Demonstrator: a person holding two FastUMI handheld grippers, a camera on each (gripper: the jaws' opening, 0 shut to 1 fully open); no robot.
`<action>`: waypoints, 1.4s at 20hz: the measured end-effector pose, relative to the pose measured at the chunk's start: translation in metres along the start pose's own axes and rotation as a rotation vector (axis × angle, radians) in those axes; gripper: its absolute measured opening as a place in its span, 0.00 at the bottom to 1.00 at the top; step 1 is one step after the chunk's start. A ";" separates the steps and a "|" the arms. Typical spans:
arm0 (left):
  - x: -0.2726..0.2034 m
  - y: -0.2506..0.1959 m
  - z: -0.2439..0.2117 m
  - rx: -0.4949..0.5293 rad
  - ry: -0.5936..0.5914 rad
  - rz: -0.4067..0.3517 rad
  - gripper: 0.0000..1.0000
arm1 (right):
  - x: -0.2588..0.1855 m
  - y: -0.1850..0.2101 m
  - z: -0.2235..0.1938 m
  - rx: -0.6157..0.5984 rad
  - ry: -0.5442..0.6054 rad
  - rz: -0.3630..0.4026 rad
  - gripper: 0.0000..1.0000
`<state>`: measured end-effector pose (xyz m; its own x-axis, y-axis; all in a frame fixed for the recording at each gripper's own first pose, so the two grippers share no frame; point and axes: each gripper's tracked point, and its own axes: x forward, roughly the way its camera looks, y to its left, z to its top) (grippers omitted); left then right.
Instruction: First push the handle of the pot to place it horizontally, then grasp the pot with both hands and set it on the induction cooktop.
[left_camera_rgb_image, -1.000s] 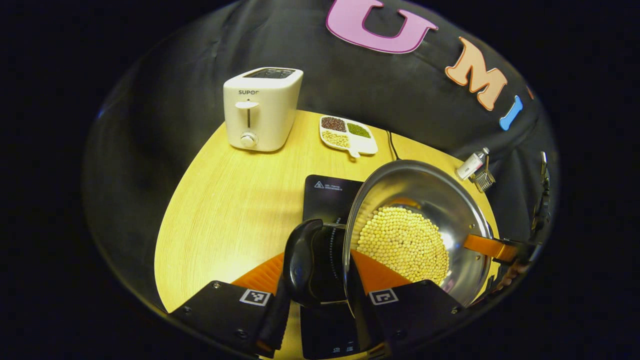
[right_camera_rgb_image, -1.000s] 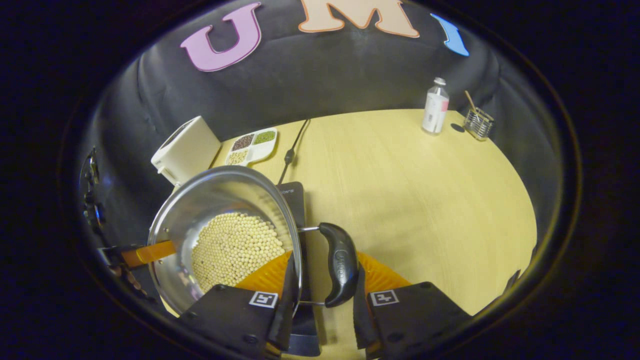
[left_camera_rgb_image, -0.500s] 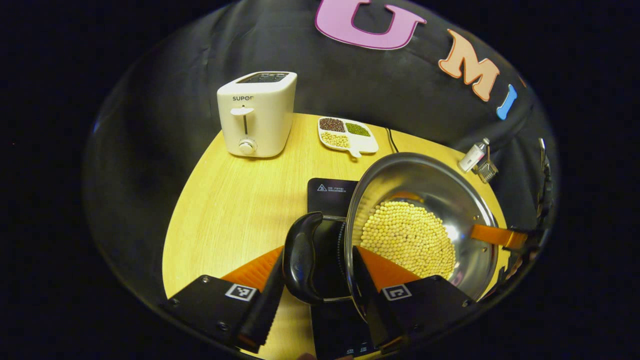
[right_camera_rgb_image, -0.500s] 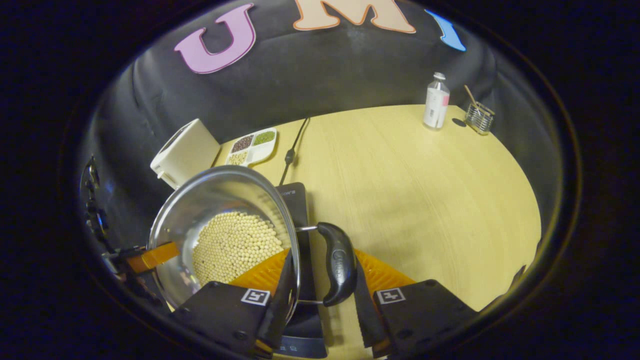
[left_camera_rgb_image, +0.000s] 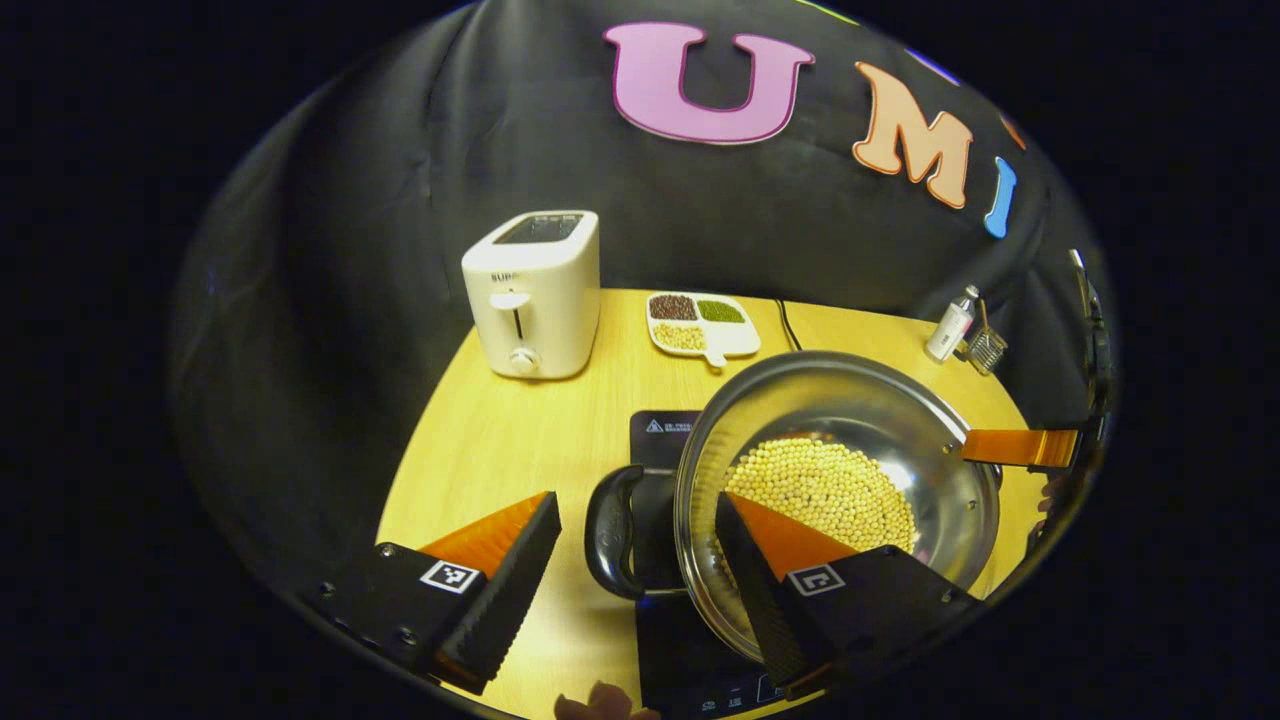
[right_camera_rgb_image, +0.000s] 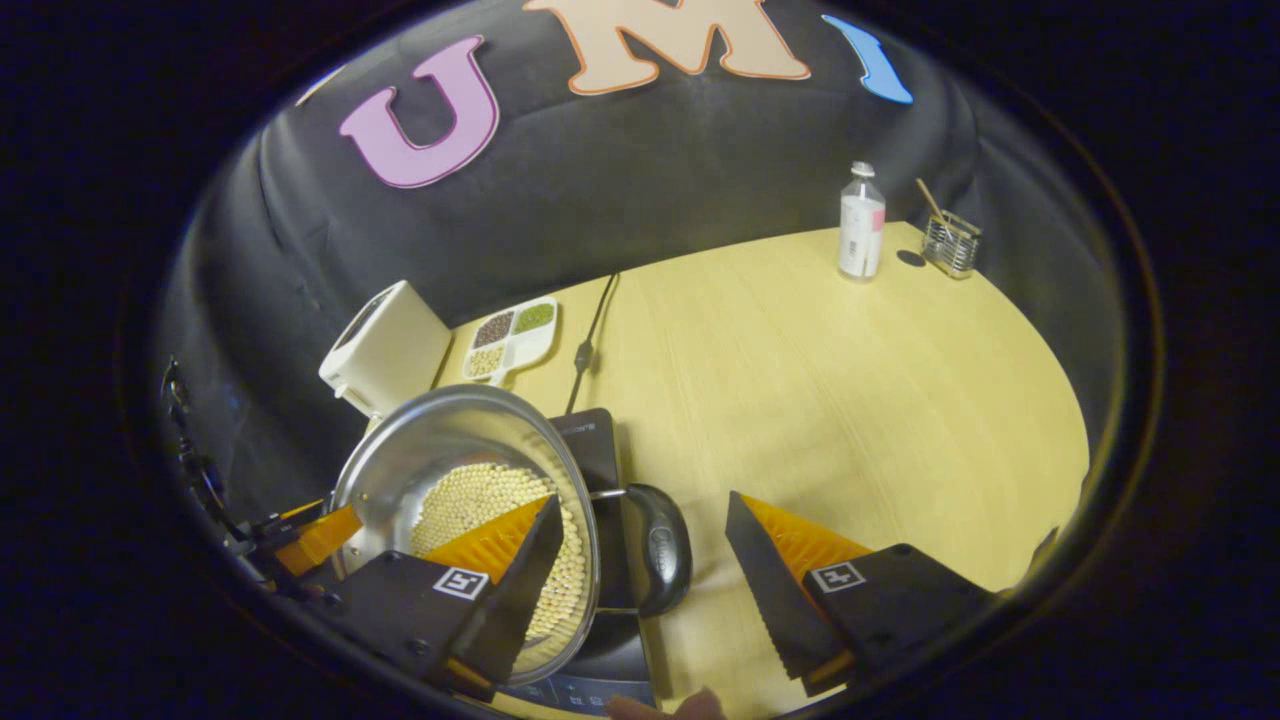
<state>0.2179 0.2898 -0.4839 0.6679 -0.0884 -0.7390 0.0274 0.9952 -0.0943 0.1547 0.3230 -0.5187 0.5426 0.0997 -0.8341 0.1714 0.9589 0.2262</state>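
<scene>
A steel pot (left_camera_rgb_image: 930, 440) holding pale round beans rests on the black induction cooktop (left_camera_rgb_image: 665, 435). Its two black side handles lie level. In the left gripper view, my left gripper (left_camera_rgb_image: 635, 498) is open; the near handle (left_camera_rgb_image: 608, 535) lies between its fingers, untouched. Past the pot's far rim, one of the right gripper's fingers (left_camera_rgb_image: 1020, 447) shows. In the right gripper view, my right gripper (right_camera_rgb_image: 644, 498) is open too. The pot's other handle (right_camera_rgb_image: 665, 548) sits in the gap, apart from both fingers. The pot (right_camera_rgb_image: 430, 450) and cooktop (right_camera_rgb_image: 592, 445) lie to its left.
A white toaster (left_camera_rgb_image: 535, 295) and a divided dish of beans (left_camera_rgb_image: 700, 325) stand at the back of the wooden table (right_camera_rgb_image: 850, 390). A bottle (right_camera_rgb_image: 860, 225) and a wire holder (right_camera_rgb_image: 950, 245) are at the far right. The cooktop's cable (right_camera_rgb_image: 590, 340) runs back.
Both grippers were shut on the pot's handles and have opened and drawn back. The pot has come down level onto the cooktop.
</scene>
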 end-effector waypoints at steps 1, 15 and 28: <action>-0.004 0.001 0.007 0.022 -0.022 0.025 0.96 | -0.003 -0.001 0.002 0.004 -0.006 0.010 0.94; -0.125 -0.123 0.116 0.178 -0.363 0.157 0.96 | -0.109 -0.096 0.109 0.049 -0.262 0.158 1.00; -0.310 -0.237 0.201 0.068 -0.724 0.151 1.00 | -0.283 -0.133 0.202 -0.126 -0.654 0.253 0.92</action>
<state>0.1534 0.0904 -0.0983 0.9905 0.0768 -0.1141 -0.0736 0.9968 0.0323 0.1442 0.1136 -0.2110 0.9422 0.1810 -0.2820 -0.0995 0.9547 0.2804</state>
